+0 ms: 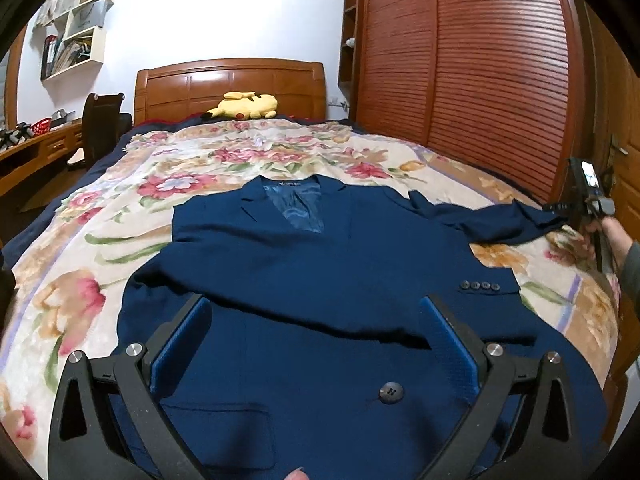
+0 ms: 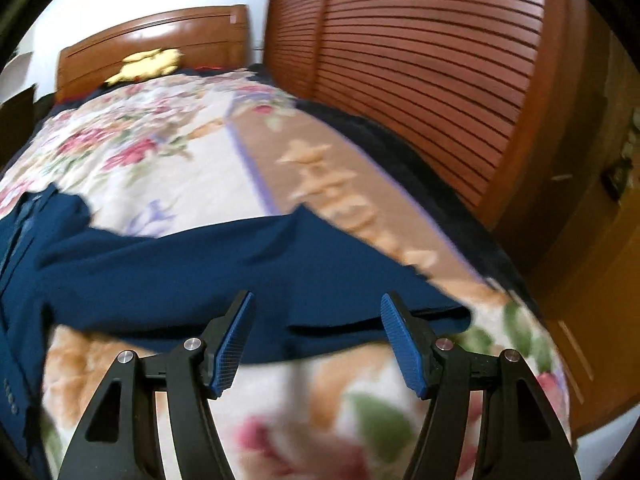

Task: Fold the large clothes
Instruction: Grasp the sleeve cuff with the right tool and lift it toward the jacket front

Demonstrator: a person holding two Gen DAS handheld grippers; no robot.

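A navy blue suit jacket (image 1: 304,264) lies face up on the floral bedspread (image 1: 120,208), collar toward the headboard. One sleeve is folded across the chest, its cuff buttons (image 1: 480,286) at the right. The other sleeve (image 1: 500,216) stretches out to the right. My left gripper (image 1: 316,320) is open and empty above the jacket's lower front, near a dark button (image 1: 391,393). My right gripper (image 2: 318,320) is open and empty, just short of the outstretched sleeve (image 2: 240,264). It also shows at the right edge of the left wrist view (image 1: 560,208), touching the sleeve's end.
A yellow plush toy (image 1: 244,106) lies by the wooden headboard (image 1: 228,84). A slatted wooden wardrobe (image 1: 480,60) runs along the bed's right side. A desk and dark chair (image 1: 100,128) stand at the left, with wall shelves (image 1: 76,28) above.
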